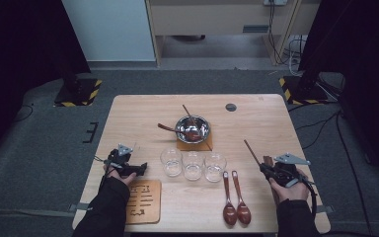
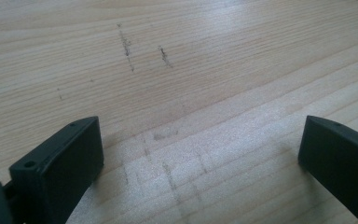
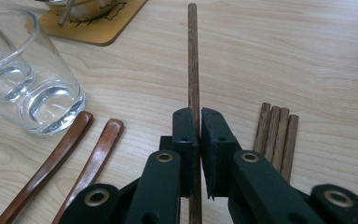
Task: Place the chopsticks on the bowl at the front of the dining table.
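While the right gripper [image 3: 195, 128] pinches one chopstick [image 3: 193, 60] above the table [image 1: 266, 123] near four more chopsticks [image 3: 276, 135], the left gripper [image 2: 200, 154] rests open, so carrying it to the bowl [image 1: 192, 129] looks next.

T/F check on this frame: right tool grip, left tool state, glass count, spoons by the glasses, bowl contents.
1. The right tool is shut on a chopstick. True.
2. The left tool holds a spoon. False: its jaws stand open over bare table.
3. Three glasses stand in a row. True.
4. Two spoons lie in the bowl. False: they lie on the table beside the glasses.
5. The bowl sits on a mat. True.
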Available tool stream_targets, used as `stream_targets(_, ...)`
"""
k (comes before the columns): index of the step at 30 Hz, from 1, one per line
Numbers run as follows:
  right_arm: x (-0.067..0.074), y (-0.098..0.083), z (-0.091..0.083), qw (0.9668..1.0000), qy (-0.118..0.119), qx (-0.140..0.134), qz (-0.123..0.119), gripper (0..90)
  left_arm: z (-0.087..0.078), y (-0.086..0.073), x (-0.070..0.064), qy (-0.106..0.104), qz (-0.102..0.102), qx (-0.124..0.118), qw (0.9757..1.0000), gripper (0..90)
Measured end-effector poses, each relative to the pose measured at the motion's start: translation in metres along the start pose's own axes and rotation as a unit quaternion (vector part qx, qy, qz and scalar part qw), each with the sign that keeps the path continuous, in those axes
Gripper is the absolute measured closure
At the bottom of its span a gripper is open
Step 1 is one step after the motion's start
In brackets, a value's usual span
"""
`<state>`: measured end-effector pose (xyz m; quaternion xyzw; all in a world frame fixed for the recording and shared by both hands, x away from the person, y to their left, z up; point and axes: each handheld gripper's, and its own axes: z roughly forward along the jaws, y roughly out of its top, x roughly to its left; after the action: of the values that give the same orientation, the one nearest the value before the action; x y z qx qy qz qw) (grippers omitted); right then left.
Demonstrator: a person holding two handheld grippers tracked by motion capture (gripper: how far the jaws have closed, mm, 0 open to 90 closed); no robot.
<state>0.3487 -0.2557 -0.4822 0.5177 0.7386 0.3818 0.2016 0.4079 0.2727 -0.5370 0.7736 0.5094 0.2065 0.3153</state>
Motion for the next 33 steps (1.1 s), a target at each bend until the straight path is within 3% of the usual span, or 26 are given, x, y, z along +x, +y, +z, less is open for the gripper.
stream_targets(33, -0.008, 0.022, -0.01, 0.9991, -0.014, -0.039, 0.008, 84.8, 0.0, 0.0, 0.0, 0.0, 0.0, 0.0, 1.0, 0.0)
